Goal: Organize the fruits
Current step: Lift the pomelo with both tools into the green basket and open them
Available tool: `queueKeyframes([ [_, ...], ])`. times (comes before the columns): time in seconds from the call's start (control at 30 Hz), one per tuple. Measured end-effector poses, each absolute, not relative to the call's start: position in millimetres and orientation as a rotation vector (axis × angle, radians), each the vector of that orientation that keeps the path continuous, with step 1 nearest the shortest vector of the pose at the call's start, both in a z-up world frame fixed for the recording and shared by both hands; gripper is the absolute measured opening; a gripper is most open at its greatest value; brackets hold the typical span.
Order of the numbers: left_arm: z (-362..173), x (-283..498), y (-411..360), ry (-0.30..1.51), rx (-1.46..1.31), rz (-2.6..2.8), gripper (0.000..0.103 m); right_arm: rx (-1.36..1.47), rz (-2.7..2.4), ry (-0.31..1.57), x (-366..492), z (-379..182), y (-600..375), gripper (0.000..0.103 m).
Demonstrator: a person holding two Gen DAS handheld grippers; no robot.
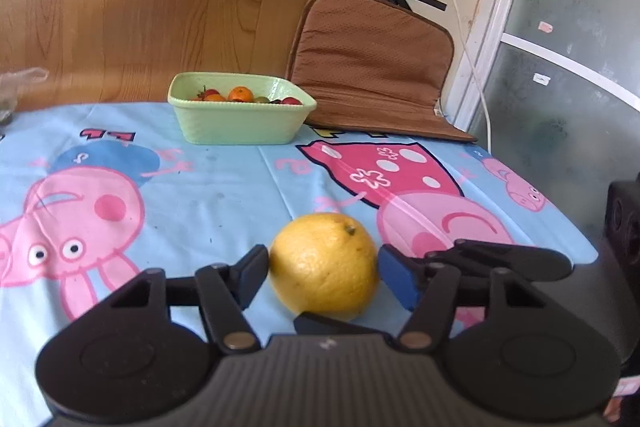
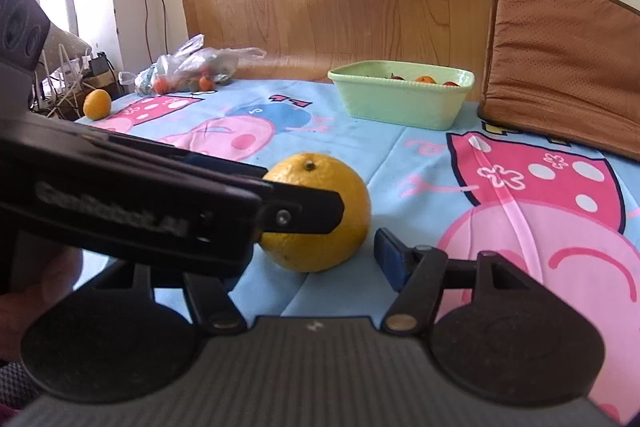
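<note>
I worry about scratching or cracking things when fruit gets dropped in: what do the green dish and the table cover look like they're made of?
The green dish looks like glazed ceramic or glossy plastic: thick walls, beaded rim, soft sheen; the frames leave that open. The table cover looks like thin printed fabric or vinyl sheet: fold creases, cartoon print.

Left claw (image 1: 322, 273): pointing forward and down over tabletop, jaws spread. Left pad (image 1: 252, 277) touching or just beside side of yellow fruit (image 1: 324, 267); right pad (image 1: 396, 281) just beside it with thin gap; firm press not shown.

Right claw (image 2: 320, 251): same downward tilt, jaws apart. Its right pad (image 2: 392, 261) clear of fruit; left finger hidden behind left claw's body, which crosses right wrist view from left. Part of hand (image 2: 36, 291) visible at left edge, blurred.
</note>
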State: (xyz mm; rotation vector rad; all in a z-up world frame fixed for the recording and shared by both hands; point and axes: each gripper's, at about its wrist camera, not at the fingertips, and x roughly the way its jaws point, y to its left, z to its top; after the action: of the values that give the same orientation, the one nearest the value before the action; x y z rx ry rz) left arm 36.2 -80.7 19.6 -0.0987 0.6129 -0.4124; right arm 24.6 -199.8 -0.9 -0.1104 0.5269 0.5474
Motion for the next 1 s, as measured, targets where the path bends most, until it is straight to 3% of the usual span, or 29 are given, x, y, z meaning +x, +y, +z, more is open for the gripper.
queueKeyframes([
  [0.27,54,59,-74,0.547,-0.121,-0.398,0.06,-0.133,0.541,0.424,40,23,-193,0.064],
  [0.57,91,166,-73,0.471,-0.083,-0.363,0.06,-0.139,0.524,0.336,139,56,-186,0.064],
  [0.8,77,266,-78,0.534,-0.077,-0.343,0.056,-0.073,0.488,0.4,233,47,-189,0.064],
  [1.0,57,299,-87,0.541,-0.03,-0.313,0.057,-0.051,0.476,0.407,269,32,-187,0.062],
])
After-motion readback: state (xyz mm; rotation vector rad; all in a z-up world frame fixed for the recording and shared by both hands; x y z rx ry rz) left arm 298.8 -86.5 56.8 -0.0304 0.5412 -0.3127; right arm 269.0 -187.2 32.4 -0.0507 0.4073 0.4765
